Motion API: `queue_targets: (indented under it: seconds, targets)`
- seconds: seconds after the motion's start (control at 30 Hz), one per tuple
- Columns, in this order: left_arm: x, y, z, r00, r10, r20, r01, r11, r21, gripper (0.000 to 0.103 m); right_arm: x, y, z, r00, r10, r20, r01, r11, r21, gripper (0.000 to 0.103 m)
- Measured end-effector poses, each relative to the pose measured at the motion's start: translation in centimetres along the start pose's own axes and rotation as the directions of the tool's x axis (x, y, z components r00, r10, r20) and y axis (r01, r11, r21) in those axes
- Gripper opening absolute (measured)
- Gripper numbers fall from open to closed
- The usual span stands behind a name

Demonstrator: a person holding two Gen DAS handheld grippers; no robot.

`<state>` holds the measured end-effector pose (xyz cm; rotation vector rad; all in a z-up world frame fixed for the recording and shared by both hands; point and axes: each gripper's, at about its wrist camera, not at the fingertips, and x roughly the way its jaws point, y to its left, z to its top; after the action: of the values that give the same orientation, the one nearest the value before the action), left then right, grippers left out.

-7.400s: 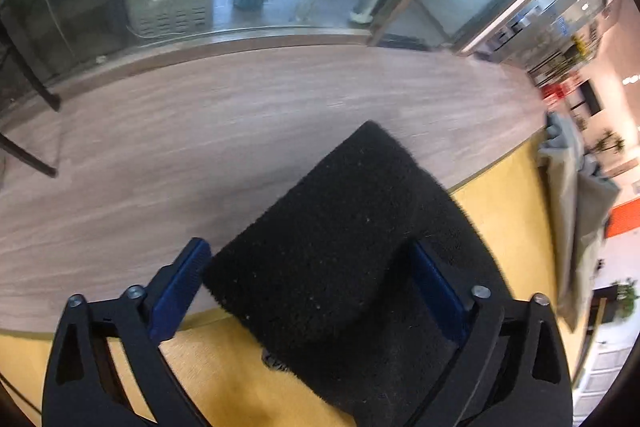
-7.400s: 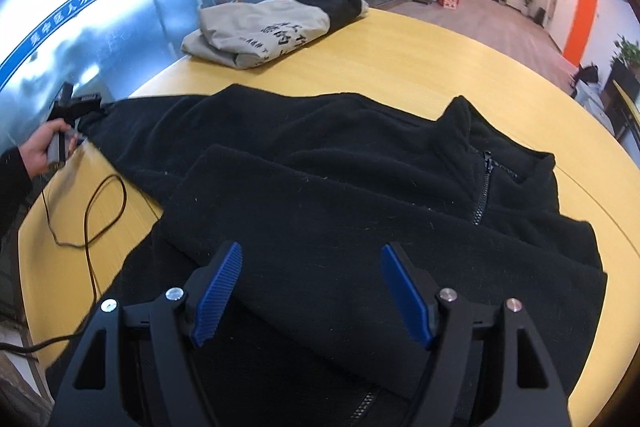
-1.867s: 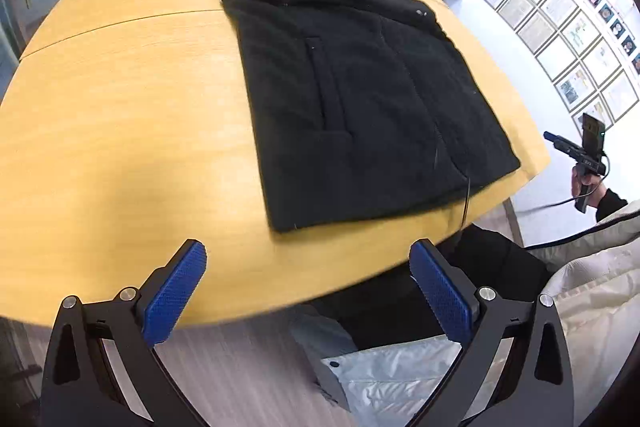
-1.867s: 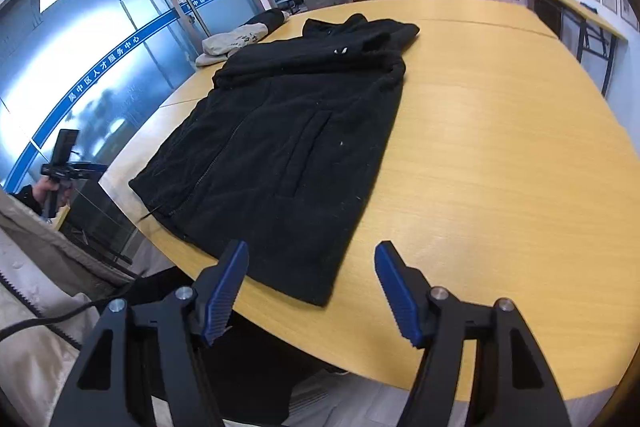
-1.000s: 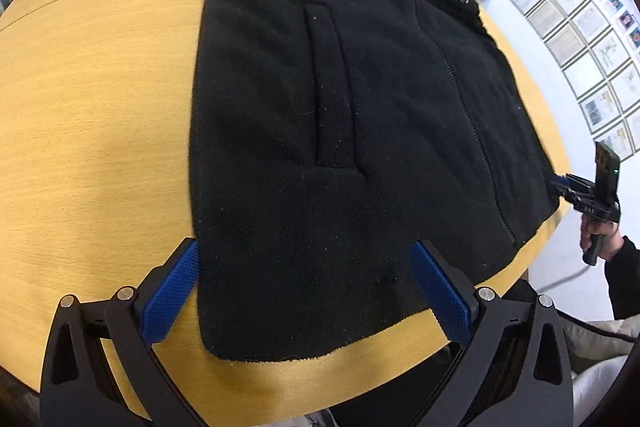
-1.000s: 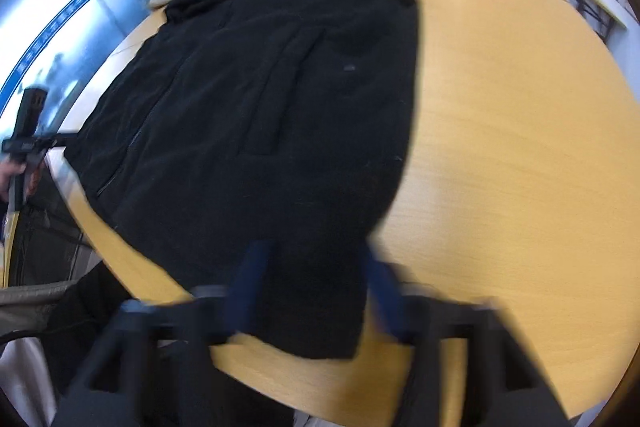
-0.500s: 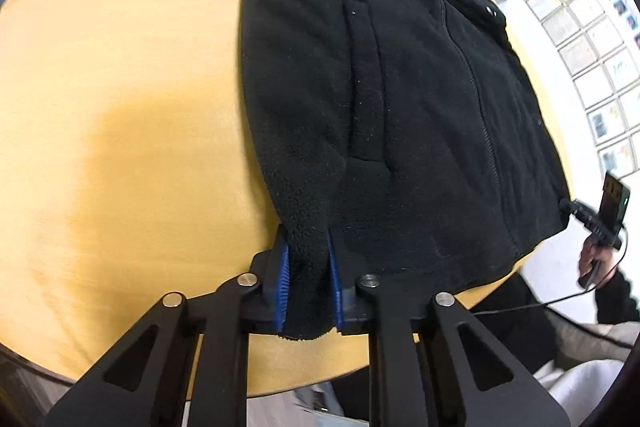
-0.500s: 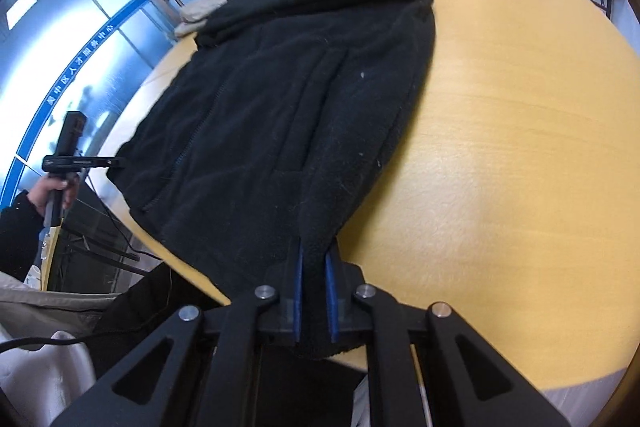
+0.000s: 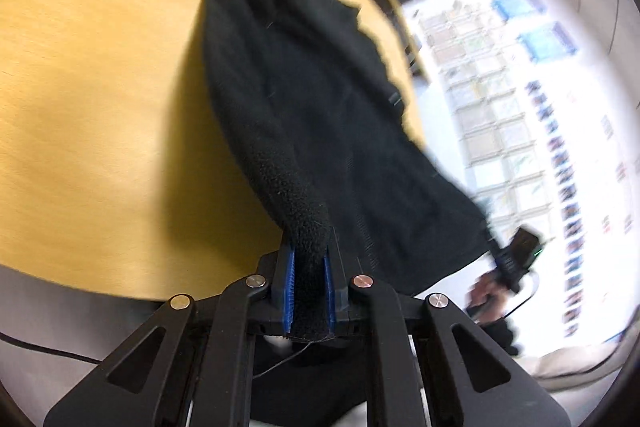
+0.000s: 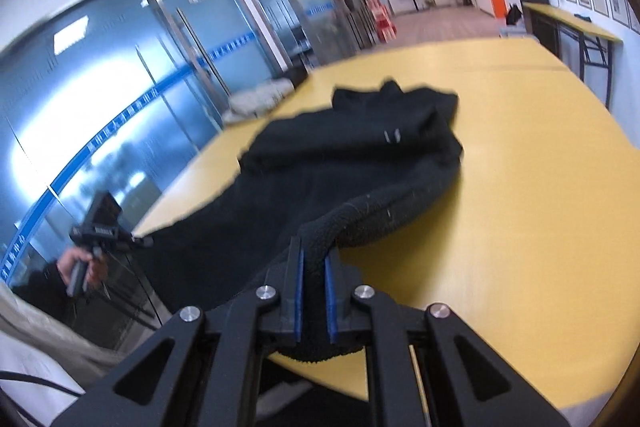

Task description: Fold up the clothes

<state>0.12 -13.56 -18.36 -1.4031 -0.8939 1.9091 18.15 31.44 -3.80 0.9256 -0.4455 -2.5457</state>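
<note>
Left gripper (image 9: 308,267): blue pads pinched tight on a thick roll of hem from the black fleece jacket (image 9: 320,99). Cloth fills the narrow gap between the pads and pokes out behind them.

Right gripper (image 10: 314,267): likewise clamped on the jacket (image 10: 352,155) at its hem, fleece squeezed between the pads, a fold arching up and away to the right.

Jacket position: near end lifted off the yellow wooden table (image 9: 92,75) and strung between the two grippers; far end, collar side, bunched on the tabletop (image 10: 540,167). In the right wrist view the left gripper shows at the left, past the table's left edge, gripping the other hem corner. Both views motion-blurred, so how much of the body still touches the wood is unclear.

Far left on the table: a pale folded garment (image 10: 260,97), well apart from the jacket.
</note>
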Motion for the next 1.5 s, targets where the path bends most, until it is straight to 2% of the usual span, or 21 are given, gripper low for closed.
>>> queue_targets:
  seconds: [0.1, 0.3, 0.37, 0.47, 0.6, 0.73, 0.87, 1.0, 1.1, 1.2, 1.37, 1.47, 1.5]
  targets:
    - [-0.3, -1.2, 2.4, 0.995, -0.076, 0.066, 0.080, 0.995, -0.055, 0.010, 0.4, -0.8, 3.5, 0.998, 0.042, 0.050, -0.042, 0.999, 0.004, 0.008]
    - [1.3, -4.1, 9.3, 0.981, -0.139, 0.137, 0.150, 0.985, -0.079, 0.010, 3.8, -2.1, 10.9, 0.988, 0.100, 0.118, -0.099, 0.995, -0.017, 0.008]
    - [1.9, -4.8, 12.6, 0.976, -0.150, 0.156, 0.164, 0.983, -0.084, 0.010, 6.6, -2.6, 13.9, 0.984, 0.119, 0.131, -0.120, 0.993, -0.002, 0.008]
    - [1.7, -5.1, 18.9, 0.969, -0.150, 0.194, 0.170, 0.981, -0.093, 0.010, 9.3, -4.5, 17.8, 0.979, 0.142, 0.148, -0.146, 0.989, 0.016, 0.008]
    - [1.7, -4.8, 26.3, 0.966, -0.134, 0.219, 0.160, 0.981, -0.105, 0.010, 13.3, -8.5, 22.6, 0.978, 0.133, 0.161, -0.147, 0.986, 0.078, 0.008]
    - [3.5, -3.1, 32.2, 0.970, -0.092, 0.226, 0.123, 0.984, -0.126, 0.011, 17.8, -12.2, 26.2, 0.989, 0.076, 0.128, -0.092, 0.988, 0.122, 0.008]
    - [8.7, 1.1, 36.5, 0.986, -0.024, 0.166, 0.055, 0.982, -0.182, 0.011, 24.4, -17.4, 27.2, 1.000, -0.006, -0.004, 0.006, 0.978, 0.209, 0.008]
    - [14.2, 5.2, 39.8, 0.995, 0.027, 0.096, -0.005, 0.975, -0.221, 0.011, 29.7, -23.0, 26.1, 0.992, -0.048, -0.120, 0.081, 0.954, 0.289, 0.008]
    - [16.7, 6.0, 41.7, 0.997, 0.037, 0.065, -0.023, 0.979, -0.203, 0.012, 31.2, -25.1, 24.6, 0.989, -0.038, -0.146, 0.084, 0.943, 0.321, 0.009]
    - [17.7, 6.6, 43.4, 0.999, 0.020, 0.046, -0.011, 0.980, -0.196, 0.012, 32.5, -27.0, 24.9, 0.990, -0.009, -0.141, 0.060, 0.928, 0.367, 0.009]
    - [18.2, 8.0, 43.6, 1.000, 0.025, -0.005, -0.025, 0.985, -0.172, 0.016, 35.1, -30.2, 23.7, 0.975, 0.005, -0.222, 0.094, 0.897, 0.431, 0.010]
    - [18.3, 8.2, 44.2, 0.999, 0.027, -0.031, -0.032, 0.988, -0.150, 0.017, 35.5, -31.4, 23.2, 0.976, 0.040, -0.213, 0.074, 0.863, 0.500, 0.016]
    - [18.2, 7.7, 44.5, 0.998, 0.043, -0.034, -0.047, 0.991, -0.126, 0.017, 35.2, -31.4, 23.3, 0.979, 0.046, -0.199, 0.061, 0.865, 0.498, 0.018]
